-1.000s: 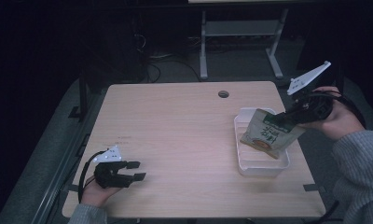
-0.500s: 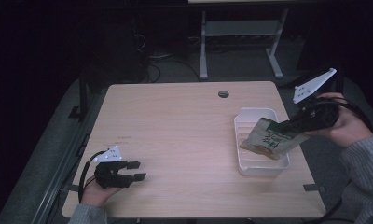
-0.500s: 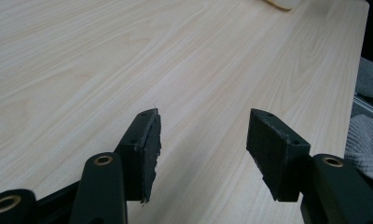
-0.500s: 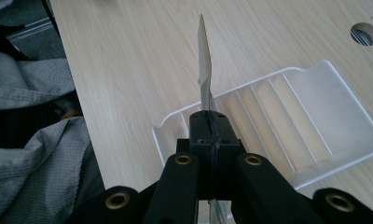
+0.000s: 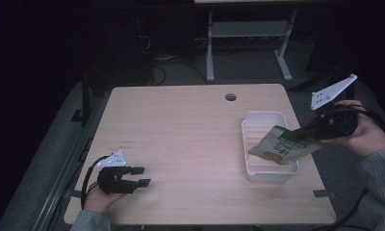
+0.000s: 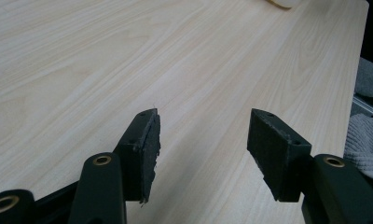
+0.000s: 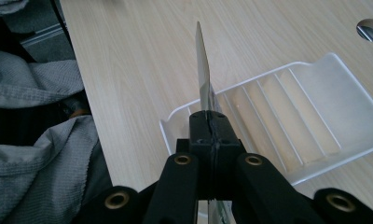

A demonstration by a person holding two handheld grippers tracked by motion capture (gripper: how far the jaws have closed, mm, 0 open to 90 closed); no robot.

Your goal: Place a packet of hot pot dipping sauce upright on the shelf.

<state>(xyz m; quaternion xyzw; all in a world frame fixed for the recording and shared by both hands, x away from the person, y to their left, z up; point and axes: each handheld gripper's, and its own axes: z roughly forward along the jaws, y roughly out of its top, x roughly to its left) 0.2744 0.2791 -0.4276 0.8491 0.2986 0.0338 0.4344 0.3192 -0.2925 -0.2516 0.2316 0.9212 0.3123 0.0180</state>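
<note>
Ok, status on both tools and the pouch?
Right tool shut on pouch, over tray. Left tool open, empty, low over table. Nothing in the way.

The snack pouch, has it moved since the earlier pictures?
Yes. The snack pouch, held by the right gripper, has come lower, toward the white tray.

Count: one table [image 5: 190, 144]. On it, one white ribbed tray [image 5: 258, 120]. Over the tray, one green-and-tan pouch [image 5: 279, 147]. Tools: two, one [image 5: 142, 176] well left of tray, one [image 5: 301, 134] at its right.
</note>
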